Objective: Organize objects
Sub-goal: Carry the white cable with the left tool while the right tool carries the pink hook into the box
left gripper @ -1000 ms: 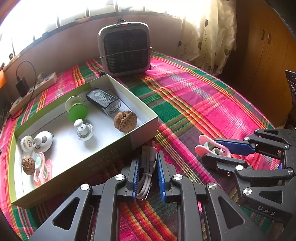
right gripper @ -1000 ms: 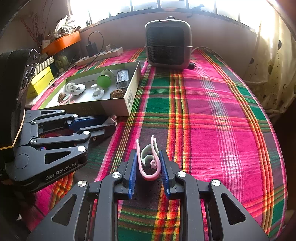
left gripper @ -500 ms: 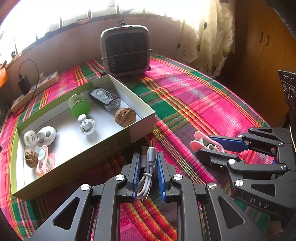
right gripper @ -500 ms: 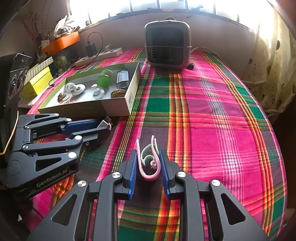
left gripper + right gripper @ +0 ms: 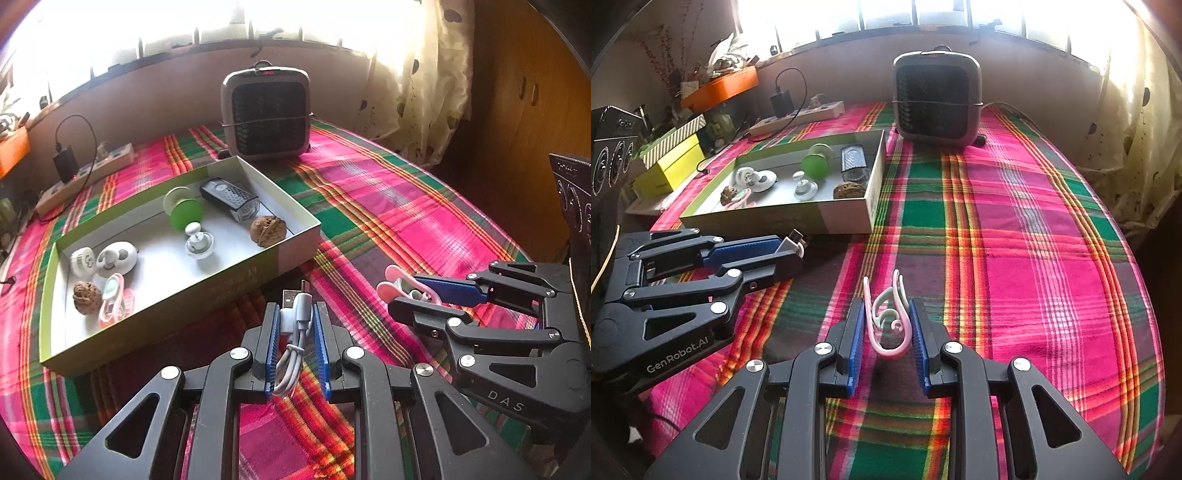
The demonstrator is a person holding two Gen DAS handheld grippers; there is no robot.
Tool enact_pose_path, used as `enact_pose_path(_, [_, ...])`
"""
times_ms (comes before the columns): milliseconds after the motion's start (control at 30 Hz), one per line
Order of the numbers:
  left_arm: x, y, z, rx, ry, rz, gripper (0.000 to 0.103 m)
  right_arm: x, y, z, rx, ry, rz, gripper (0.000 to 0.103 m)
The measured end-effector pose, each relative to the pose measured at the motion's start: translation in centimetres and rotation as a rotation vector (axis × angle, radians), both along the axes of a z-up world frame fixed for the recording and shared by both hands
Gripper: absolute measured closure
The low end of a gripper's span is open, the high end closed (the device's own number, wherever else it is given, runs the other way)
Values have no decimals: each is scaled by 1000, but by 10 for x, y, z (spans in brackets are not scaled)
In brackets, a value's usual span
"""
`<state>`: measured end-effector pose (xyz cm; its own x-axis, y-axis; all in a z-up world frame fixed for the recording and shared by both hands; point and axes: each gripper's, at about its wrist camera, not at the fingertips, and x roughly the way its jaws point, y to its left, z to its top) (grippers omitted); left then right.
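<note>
1. Left wrist view: the left gripper (image 5: 295, 336) is clamped on a coiled white USB cable (image 5: 293, 332), just short of the box (image 5: 291, 247), which already holds several small bits.
2. Right wrist view: the right gripper (image 5: 886, 343) pinches a pink clip (image 5: 888, 317) above the plaid cloth (image 5: 1015, 258). Both items likely still need dropping in.

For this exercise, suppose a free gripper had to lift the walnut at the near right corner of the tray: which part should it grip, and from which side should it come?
Grip the walnut across its rounded middle, coming from above. It lies close to the tray's walls at that corner, so a sideways approach looks blocked. The grater behind it stands apart, leaving room for one finger there. Its ridged shell should hold well.
</note>
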<state>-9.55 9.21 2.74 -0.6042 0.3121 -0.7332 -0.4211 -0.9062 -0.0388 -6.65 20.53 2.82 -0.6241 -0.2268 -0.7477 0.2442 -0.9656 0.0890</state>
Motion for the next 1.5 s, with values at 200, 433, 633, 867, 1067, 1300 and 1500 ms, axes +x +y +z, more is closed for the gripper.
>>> enact_pose_path(200, [8, -9, 5, 9, 14, 23, 87, 4, -7, 5, 3, 13, 10, 78])
enact_pose_path(433, [15, -22, 13, 23, 34, 46, 87, 6, -18, 11, 3, 32, 26, 78])
enact_pose_path(633, [17, -34, 19, 32, 48, 72, 87, 7, -27, 17, 2, 46, 41, 78])
enact_pose_path(867, [17, -46, 23, 38, 56, 95, 87, 6, -37, 21, 2, 57, 59, 78])
enact_pose_path(1067, [17, -56, 26, 43, 63, 118, 87, 3, -46, 25, 1, 66, 70, 78])
enact_pose_path(1300, [14, -70, 30, 50, 73, 151, 87, -2, -57, 30, -4, 78, 89, 78])
enact_pose_path(1500, [11, -82, 30, 53, 72, 174, 87, -9, -67, 31, -5, 80, 105, 78])
